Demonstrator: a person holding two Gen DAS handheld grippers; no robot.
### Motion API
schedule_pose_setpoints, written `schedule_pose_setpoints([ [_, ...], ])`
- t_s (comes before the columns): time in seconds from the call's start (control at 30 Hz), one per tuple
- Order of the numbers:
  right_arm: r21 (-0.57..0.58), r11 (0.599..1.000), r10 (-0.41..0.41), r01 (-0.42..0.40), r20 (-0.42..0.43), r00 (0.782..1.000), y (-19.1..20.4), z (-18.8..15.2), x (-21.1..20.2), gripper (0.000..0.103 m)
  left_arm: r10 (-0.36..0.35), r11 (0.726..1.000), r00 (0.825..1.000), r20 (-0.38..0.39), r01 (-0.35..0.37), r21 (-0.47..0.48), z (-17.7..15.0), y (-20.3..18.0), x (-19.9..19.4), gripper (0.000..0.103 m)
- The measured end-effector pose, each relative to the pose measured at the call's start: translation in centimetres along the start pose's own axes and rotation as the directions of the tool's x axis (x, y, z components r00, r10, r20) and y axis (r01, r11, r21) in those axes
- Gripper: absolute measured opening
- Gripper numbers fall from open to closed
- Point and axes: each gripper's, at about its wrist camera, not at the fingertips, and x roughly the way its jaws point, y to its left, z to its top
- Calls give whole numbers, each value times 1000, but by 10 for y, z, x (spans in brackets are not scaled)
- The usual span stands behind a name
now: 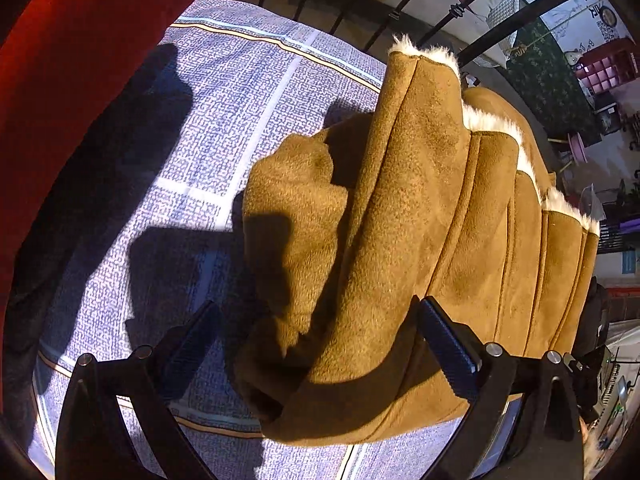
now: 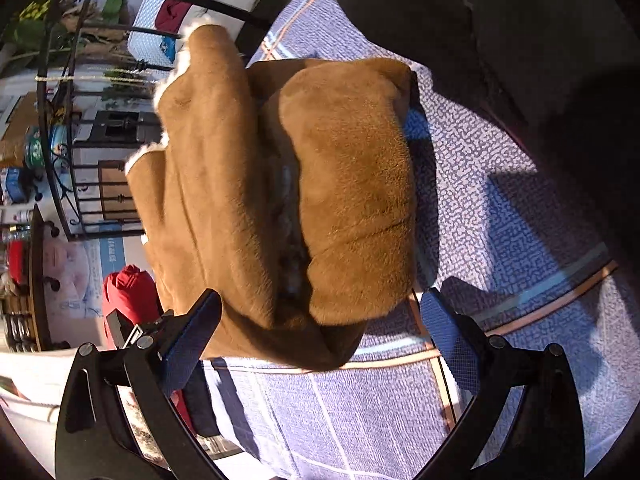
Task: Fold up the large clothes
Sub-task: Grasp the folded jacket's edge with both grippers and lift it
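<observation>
Both grippers, left [image 1: 320, 344] and right [image 2: 320, 328], have their jaws spread wide and grip nothing. Just ahead of them a folded brown coat [image 1: 420, 220] [image 2: 288, 184] with white fleece trim lies on the purple checked bedsheet [image 1: 208, 128] [image 2: 500, 220]. Beyond it stands a black metal bed rail [image 1: 452, 12] [image 2: 60, 92].

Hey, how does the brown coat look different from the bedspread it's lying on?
The brown coat is plain tan suede with white fleece edging; the bedspread is blue-grey speckled weave crossed by pale and orange stripes. The coat is bundled into thick folds, while the bedspread lies spread flat. Both are partly sunlit and shadowed. Both claws, left and right, are open near the coat.
</observation>
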Motion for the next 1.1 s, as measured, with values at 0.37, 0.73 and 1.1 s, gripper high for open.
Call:
schedule_pose_setpoints([
  [0.37,31,998,58,-58,6,998,-4,21,30,99,-64,997,997,-38,66,37,40,-1,30,98],
  [0.73,107,994,29,-33,37,999,3,29,40,99,-43,999,999,-31,43,18,42,-13,32,86],
  [1.1,34,999,6,-8,70,998,31,14,8,66,-12,995,996,89,3,100,21,-48,-37,41],
])
